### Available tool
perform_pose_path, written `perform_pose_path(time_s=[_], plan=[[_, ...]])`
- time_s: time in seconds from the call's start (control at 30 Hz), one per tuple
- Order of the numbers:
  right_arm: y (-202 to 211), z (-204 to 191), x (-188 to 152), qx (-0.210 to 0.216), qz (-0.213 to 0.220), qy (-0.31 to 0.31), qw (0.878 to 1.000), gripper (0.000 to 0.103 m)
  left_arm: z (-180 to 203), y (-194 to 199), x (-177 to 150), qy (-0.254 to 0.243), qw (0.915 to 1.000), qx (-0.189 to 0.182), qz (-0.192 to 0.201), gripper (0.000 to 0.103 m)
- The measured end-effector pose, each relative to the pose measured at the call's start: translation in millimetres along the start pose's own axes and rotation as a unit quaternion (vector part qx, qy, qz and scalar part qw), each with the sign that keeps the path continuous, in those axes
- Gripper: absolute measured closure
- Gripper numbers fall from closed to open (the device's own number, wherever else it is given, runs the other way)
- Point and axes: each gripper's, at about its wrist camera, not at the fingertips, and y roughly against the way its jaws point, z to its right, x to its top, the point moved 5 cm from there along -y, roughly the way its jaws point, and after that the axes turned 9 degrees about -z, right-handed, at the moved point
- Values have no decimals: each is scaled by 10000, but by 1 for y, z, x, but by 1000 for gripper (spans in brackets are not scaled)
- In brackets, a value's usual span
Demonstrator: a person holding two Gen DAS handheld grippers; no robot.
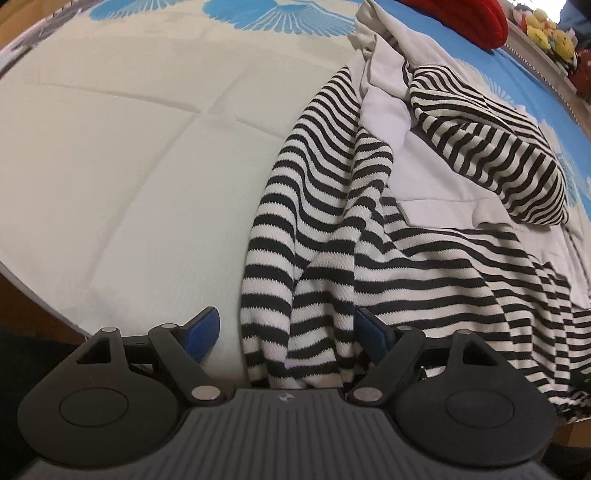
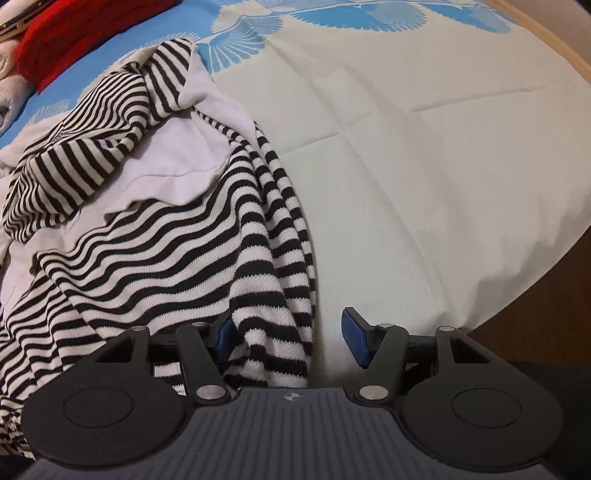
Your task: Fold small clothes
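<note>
A black-and-white striped knit garment (image 1: 325, 236) with pale lilac panels lies crumpled on the bed. In the left wrist view it fills the right half. My left gripper (image 1: 284, 336) is open, its blue pads (image 1: 205, 334) standing on either side of the garment's near left edge. In the right wrist view the same garment (image 2: 177, 236) fills the left half. My right gripper (image 2: 291, 339) is open around the garment's near right edge, with striped cloth between the jaws. Neither gripper is closed on the cloth.
The bed cover (image 1: 129, 166) is off-white with blue fan prints at the far end (image 2: 332, 18). A red knit item (image 1: 465, 18) lies beyond the garment, and plush toys (image 1: 550, 33) sit on a shelf. The bed edge and dark floor (image 2: 535, 295) are at near right.
</note>
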Motion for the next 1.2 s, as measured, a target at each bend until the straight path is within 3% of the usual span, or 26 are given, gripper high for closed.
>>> perform_pose_path(time_s=[0.03,0.07,0.1,0.13,0.17,0.2,0.3,0.4,0.53,0.63,0.7,0.77,0.9,1.07,1.13,1.2], plan=[[0,-1,0,22,3,11,10000,46,1,0,1,-63,10000,49,51,29],[1,-2,0,63,7,20,10000,52,3,1,2,-145,9998,74,103,40],[2,-4,-1,148,15,35,9999,61,5,1,3,-239,9996,62,147,60],[3,-6,-1,229,18,49,9997,67,8,2,4,-335,9993,-1,177,72],[4,-8,-2,283,41,75,9996,76,10,3,5,-388,9990,-39,200,95],[6,-9,-2,326,92,121,9994,85,10,5,5,-408,9988,2,256,95],[17,-10,-3,412,302,169,9986,96,0,19,9,-197,9982,62,556,95],[28,-3,-3,441,426,18,9981,97,-3,27,13,-129,9975,24,701,95],[24,0,-8,289,256,47,9992,97,-5,13,11,-30,9995,-67,314,86],[18,-3,-9,200,153,171,9995,94,-10,11,13,241,9990,-286,240,63],[16,-5,-8,144,143,146,9997,81,-13,13,14,391,9979,-458,259,37],[16,-4,-7,141,111,89,9998,72,-14,13,14,502,9966,-614,215,27],[10,-3,-9,136,-9,43,9999,60,-6,2,12,403,9970,-665,-14,27],[5,-8,-10,142,-43,179,9997,60,7,-3,8,-202,9995,-201,106,32],[4,-11,-11,167,-49,290,9994,63,10,-3,7,-375,9991,-47,187,46],[5,-15,-12,222,-18,403,9989,79,11,-3,7,-467,9986,-34,245,84]])
